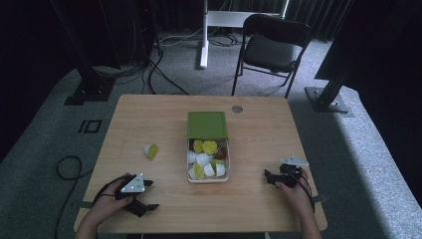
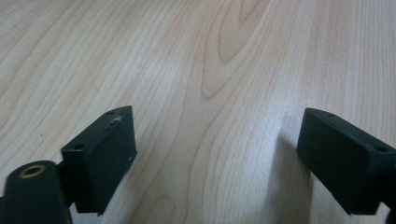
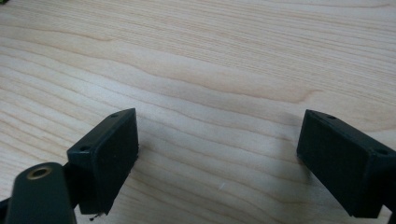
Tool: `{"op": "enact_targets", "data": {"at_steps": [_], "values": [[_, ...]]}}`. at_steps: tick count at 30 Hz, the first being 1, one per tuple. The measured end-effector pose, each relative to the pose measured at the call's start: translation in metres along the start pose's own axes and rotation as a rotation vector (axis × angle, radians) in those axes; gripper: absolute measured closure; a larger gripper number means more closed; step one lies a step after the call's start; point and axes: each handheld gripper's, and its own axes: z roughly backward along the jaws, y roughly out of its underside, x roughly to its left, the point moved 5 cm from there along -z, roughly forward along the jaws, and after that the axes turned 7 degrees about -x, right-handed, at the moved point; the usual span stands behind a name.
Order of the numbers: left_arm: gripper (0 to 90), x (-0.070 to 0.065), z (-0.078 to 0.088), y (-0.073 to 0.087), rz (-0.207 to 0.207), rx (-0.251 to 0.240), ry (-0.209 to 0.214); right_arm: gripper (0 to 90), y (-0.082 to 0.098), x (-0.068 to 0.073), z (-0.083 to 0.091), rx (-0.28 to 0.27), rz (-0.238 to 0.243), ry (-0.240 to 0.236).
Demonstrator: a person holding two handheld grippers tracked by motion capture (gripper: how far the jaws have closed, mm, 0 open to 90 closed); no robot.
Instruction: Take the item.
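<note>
While both grippers rest spread and empty on the light wooden table [image 1: 259,129], left gripper [image 1: 145,196] and right gripper [image 1: 271,178] flank the clear plastic box of capsules [image 1: 208,160], probably parked there; one stray capsule [image 1: 151,150] lies left of it.

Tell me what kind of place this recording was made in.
Probably a lab or studio set up for recording: a lone wooden table on grey carpet, black curtains behind, dark stand legs at the sides, cables on the floor and a folding chair.
</note>
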Motion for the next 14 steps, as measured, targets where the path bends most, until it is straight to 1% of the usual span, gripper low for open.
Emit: {"op": "enact_targets", "data": {"at_steps": [2,4,14], "values": [[11.7,-0.0020,-0.0014,-0.0011,0.021,0.003,-0.028,12.4,0.0000,0.0000,0.0000,0.000,0.000,0.000],[11.1,-0.0030,-0.0022,-0.0016,0.032,0.003,-0.039,12.4,0.0000,0.0000,0.0000,0.000,0.000,0.000],[11.1,-0.0031,-0.0022,-0.0015,0.032,0.004,-0.040,12.4,0.0000,0.0000,0.0000,0.000,0.000,0.000]]}}
